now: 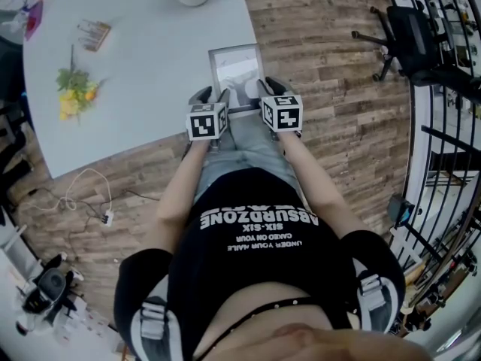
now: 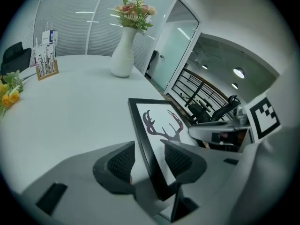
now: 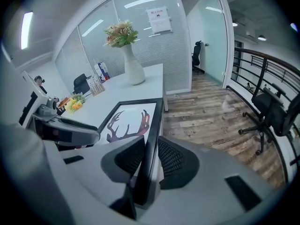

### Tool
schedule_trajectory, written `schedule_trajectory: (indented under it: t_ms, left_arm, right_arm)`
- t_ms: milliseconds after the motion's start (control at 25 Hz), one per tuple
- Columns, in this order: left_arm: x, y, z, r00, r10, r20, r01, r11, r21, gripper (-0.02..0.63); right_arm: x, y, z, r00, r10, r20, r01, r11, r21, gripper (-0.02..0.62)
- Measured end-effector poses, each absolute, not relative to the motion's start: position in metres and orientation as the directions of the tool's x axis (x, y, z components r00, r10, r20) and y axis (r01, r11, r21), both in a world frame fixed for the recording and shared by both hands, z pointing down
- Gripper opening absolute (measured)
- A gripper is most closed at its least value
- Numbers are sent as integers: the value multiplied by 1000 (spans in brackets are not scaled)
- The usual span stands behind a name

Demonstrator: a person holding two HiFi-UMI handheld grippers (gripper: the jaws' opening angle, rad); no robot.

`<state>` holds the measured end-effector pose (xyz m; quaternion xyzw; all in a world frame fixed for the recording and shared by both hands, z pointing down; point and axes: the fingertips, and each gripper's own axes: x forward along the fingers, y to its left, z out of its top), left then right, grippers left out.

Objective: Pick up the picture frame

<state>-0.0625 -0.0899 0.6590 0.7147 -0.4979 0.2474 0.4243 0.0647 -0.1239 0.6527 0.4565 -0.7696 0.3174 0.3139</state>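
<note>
The picture frame (image 1: 235,70), black-edged with a dark antler print, sits at the near right corner of the white table (image 1: 135,66). My left gripper (image 1: 213,96) is at its near left corner and my right gripper (image 1: 264,89) at its near right corner. In the left gripper view the frame's (image 2: 161,121) black left bar runs between the jaws of the left gripper (image 2: 150,161), which are shut on it; a thin pale sliver shows beside the left pad. In the right gripper view the right gripper (image 3: 150,158) is shut tight on the right bar of the frame (image 3: 129,121).
A white vase with flowers (image 2: 124,55) stands at the table's far edge. Yellow flowers (image 1: 74,92) and a small card holder (image 1: 94,34) lie to the left. An office chair (image 1: 409,36) and a black railing (image 1: 451,134) are to the right, over wood flooring. A white cable (image 1: 83,194) lies on the floor.
</note>
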Motion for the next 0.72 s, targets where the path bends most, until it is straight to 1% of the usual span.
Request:
schedule_trajectory:
  t_ms: [160,200,240,520,720]
  left_arm:
    - [-64,-88,664,390,-492,779,-913,-93,398,193]
    - [-64,-88,664,387,-488,783,-913,-85,398,169]
    - [-65,-88,665,385,-484,786,-914,-79,399,106]
    - [-68,-88,666,368,-470,802,-923,-79,377,100]
    - [-71,-89,660,363,-475,802,-925,-75,374,100]
  right_arm:
    - [66,-123,654,-409,-496,766,-896,378,-234,100]
    - [66,-123,653,-414,-495,764,-895,376,-241,100]
    - [66,-123,653,-418,-494,762,-894,373,-249,100]
    - [64,-124,654,-438,-462,771,-886,365,-285,92]
    - [61,-126,646,-455,-468,758,-880,366,-302,92]
